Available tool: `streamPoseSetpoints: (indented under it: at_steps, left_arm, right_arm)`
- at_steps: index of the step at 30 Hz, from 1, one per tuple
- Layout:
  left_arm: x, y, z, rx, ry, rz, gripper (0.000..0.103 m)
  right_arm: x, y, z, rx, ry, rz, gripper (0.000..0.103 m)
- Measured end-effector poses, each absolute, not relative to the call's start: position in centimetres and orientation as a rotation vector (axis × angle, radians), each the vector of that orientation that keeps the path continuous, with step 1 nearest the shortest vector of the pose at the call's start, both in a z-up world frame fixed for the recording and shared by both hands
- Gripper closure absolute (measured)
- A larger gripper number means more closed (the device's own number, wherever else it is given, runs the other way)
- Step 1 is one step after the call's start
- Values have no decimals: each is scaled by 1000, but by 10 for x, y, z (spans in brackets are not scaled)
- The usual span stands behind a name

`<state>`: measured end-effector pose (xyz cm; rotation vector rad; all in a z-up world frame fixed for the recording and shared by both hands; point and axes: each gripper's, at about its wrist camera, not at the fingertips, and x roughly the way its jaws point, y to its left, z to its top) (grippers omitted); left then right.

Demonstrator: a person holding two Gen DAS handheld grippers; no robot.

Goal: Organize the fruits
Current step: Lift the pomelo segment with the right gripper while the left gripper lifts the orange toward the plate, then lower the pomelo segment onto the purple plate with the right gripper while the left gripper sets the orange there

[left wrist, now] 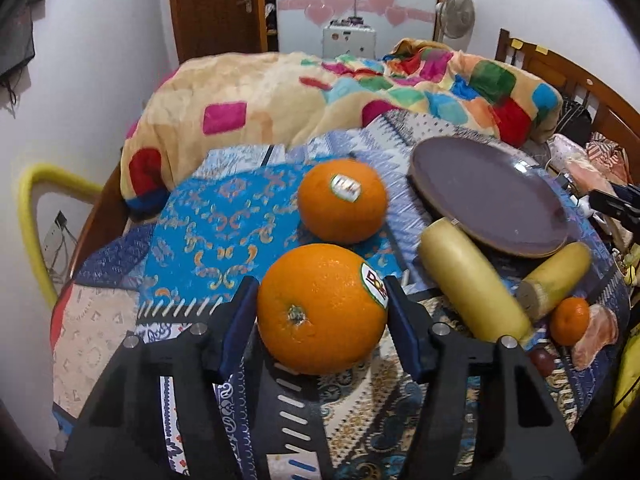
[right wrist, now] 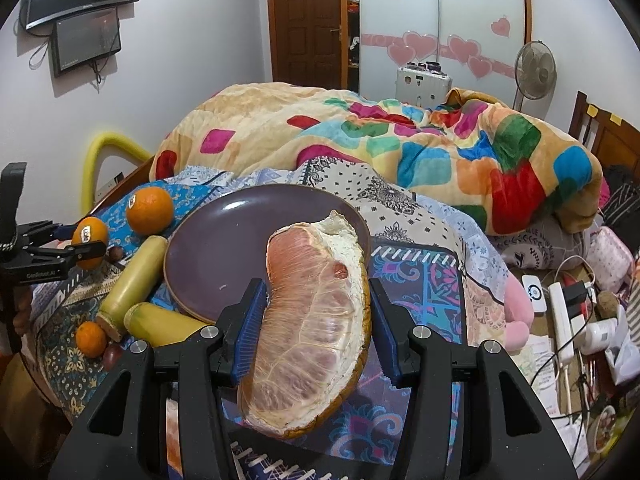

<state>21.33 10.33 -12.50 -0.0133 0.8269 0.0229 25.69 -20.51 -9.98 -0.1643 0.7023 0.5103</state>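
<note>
My left gripper (left wrist: 320,300) is shut on a large orange (left wrist: 322,308) with a Dole sticker, held just above the patterned cloth; it also shows in the right wrist view (right wrist: 90,242). A second orange (left wrist: 343,200) lies beyond it. My right gripper (right wrist: 316,300) is shut on a pink pomelo wedge (right wrist: 310,328) in front of the purple plate (right wrist: 224,248). The plate (left wrist: 488,196) holds nothing. Two pale yellow cut sticks (left wrist: 472,280) (left wrist: 556,280), a small tangerine (left wrist: 569,321) and another pomelo piece (left wrist: 596,334) lie right of the left gripper.
A colourful blanket (right wrist: 360,140) is heaped behind the plate. The wooden bed frame (left wrist: 580,76) is at the right. Power strips, cables and clutter (right wrist: 568,312) lie right of the right gripper. A yellow padded rail (left wrist: 32,216) stands at the left.
</note>
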Motion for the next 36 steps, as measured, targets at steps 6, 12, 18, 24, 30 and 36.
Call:
streamPoseSetpoints:
  at_steps: [6,12,18,24,30,36]
  left_arm:
    - [220,82,-93,-22,758,-40,42]
    - [243,52,-73,-6,709,-93,42]
    - [274,33,-71,-3,723,-122,42]
    - [301,22,-81,6,751,-123,42]
    - [329,17,-102,-1,841,-132,42]
    - [346,15,-116,13,902,-139,42]
  right_arm:
    - [262,-201,-92,-157,673,510,56]
    - [274,-193,-81,-158,646,509,56]
    - [292,-185,-78,-155,644,506,56]
    - [312,-176,-86,-162,677,511,56]
    - [328,-160,-102,-231,729,499,56]
    - [339,-157,-117,-249,787,489,56]
